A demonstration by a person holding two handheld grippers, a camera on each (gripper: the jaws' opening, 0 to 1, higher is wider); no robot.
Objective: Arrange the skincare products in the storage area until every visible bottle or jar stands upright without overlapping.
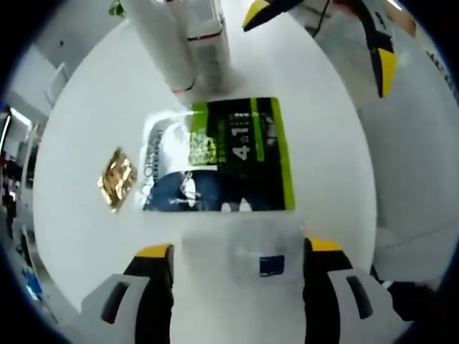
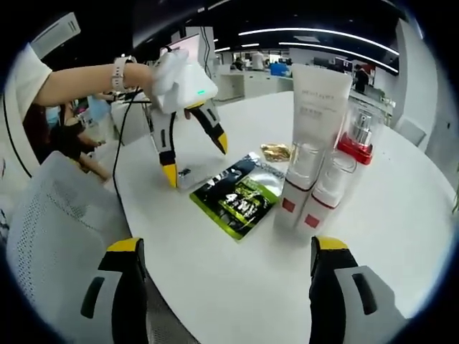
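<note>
Skincare products stand grouped on the white tabletop (image 2: 401,215): we find a tall white tube (image 2: 315,122), two red-banded white bottles (image 2: 315,197) leaning close against it, and a clear bottle with a red collar (image 2: 356,140) just behind, all upright in the right gripper view. Whether the bottles touch or overlap one another we cannot tell.

Flat items remain: a green-and-black sachet (image 2: 240,195) lies near the group, and a small clear piece with a blue label (image 1: 262,259) lies flat beside the sachet. A gold foil packet (image 1: 117,179) rests farther off.

Our left claw (image 2: 195,159) hangs released above the clear piece, jaws spread and gripping nothing. Our right claw (image 2: 226,287) is likewise spread and empty.

We judge the task partly done; the flat pieces remain unaddressed.
</note>
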